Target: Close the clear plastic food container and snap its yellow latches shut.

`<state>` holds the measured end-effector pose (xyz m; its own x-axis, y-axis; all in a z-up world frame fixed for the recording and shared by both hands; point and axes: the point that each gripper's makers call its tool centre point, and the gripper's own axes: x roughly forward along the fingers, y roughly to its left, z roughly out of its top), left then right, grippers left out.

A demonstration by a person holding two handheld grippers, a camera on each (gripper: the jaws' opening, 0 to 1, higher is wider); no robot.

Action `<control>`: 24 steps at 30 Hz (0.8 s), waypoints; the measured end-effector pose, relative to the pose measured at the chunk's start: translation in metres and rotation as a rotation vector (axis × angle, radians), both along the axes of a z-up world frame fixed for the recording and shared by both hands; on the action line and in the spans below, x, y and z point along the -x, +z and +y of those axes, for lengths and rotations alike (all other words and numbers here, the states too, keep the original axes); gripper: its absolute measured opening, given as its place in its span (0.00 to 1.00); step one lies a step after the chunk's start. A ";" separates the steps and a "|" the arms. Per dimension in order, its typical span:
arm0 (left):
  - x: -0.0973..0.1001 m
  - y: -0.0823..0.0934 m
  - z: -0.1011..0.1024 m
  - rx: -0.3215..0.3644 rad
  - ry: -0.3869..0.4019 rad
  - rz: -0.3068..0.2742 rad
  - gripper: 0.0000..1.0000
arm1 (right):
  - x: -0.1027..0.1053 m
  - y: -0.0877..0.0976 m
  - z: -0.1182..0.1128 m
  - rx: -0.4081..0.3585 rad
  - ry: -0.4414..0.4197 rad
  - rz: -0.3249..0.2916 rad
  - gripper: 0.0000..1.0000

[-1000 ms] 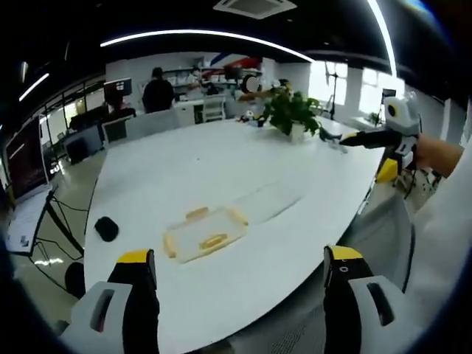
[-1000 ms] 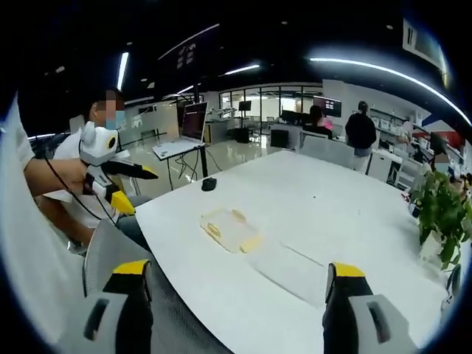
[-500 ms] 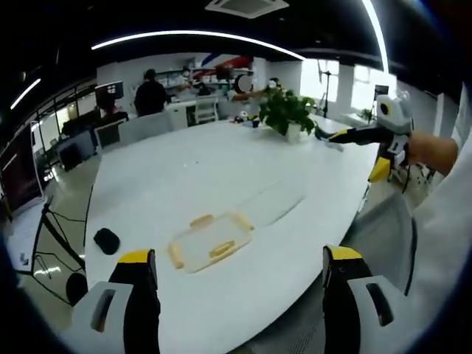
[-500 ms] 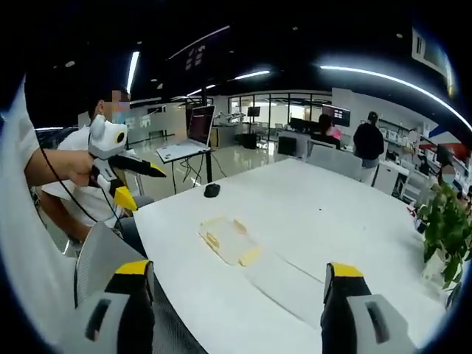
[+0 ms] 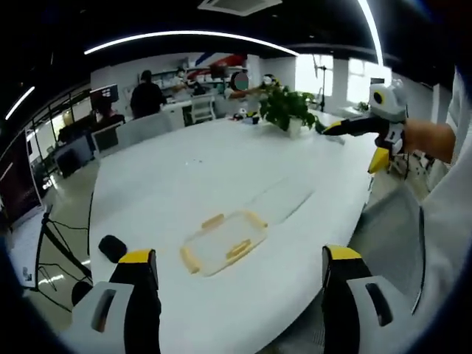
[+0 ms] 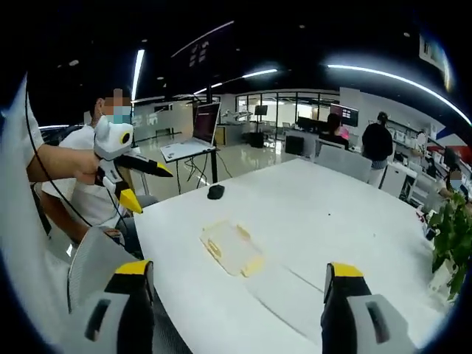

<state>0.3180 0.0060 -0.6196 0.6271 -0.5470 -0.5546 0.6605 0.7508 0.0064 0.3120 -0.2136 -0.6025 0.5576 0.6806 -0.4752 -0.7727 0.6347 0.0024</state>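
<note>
A clear plastic food container (image 5: 225,242) with yellow latches lies flat on the white table (image 5: 206,169), a little ahead of my left gripper (image 5: 232,273), whose jaws stand wide apart with nothing between them. The same container (image 6: 231,248) lies ahead of my right gripper (image 6: 232,284), also open and empty. The right gripper (image 5: 380,131) shows at the upper right of the left gripper view, held by a hand. The left gripper (image 6: 125,166) shows at the left of the right gripper view, open, above the table's edge.
A black mouse (image 5: 112,247) lies near the table's left edge. A potted plant (image 5: 289,109) stands at the far end. A grey chair back (image 6: 96,258) stands by the near table edge. Behind it sits a person (image 6: 81,184). Others stand by the far desks.
Both cameras have drifted slightly; the container sits a bit lower and more central in the left gripper view. Both grippers stay open, and the container lies where it was.
</note>
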 end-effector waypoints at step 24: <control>-0.037 -0.001 0.012 0.009 -0.212 -0.030 0.91 | -0.038 0.002 0.051 0.087 0.166 -0.073 0.74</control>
<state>0.3549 0.0175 -0.6208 0.5135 -0.6735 -0.5317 0.8036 0.5948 0.0227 0.3503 -0.1623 -0.6006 0.4764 0.7241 -0.4987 -0.8627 0.4943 -0.1065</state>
